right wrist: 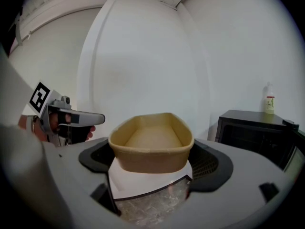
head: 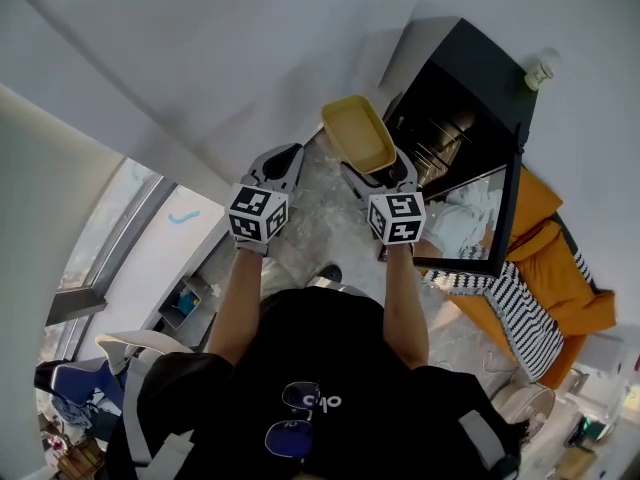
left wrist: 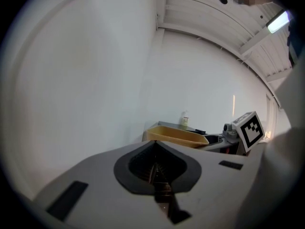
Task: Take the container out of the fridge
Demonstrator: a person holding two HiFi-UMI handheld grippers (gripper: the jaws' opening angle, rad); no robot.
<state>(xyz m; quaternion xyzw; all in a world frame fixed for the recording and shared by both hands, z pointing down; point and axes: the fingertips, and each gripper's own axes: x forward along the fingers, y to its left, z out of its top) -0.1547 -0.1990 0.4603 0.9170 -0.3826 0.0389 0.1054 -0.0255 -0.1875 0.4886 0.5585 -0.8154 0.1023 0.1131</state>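
Before the fridge (head: 470,98), right gripper (head: 381,176) clamps yellow container (head: 358,133); left gripper (head: 279,161) closed, empty.

You stand on a pale marbled stone floor (head: 318,230), and the toe of one dark shoe (head: 328,272) shows below your arms. On that floor, against the white wall to your right, stands a black box-shaped fridge (head: 470,78) with its door swung open and wire shelves showing in the dark opening. On the fridge's flat top, near the back edge, a small clear plastic bottle with a green label (head: 539,72) stands upright. Just beside the fridge, an orange padded cushion (head: 548,236) and a black-and-white striped fabric (head: 505,306) lie on the floor. Well apart on your left, a grey open bin (head: 186,304) sits by the window.
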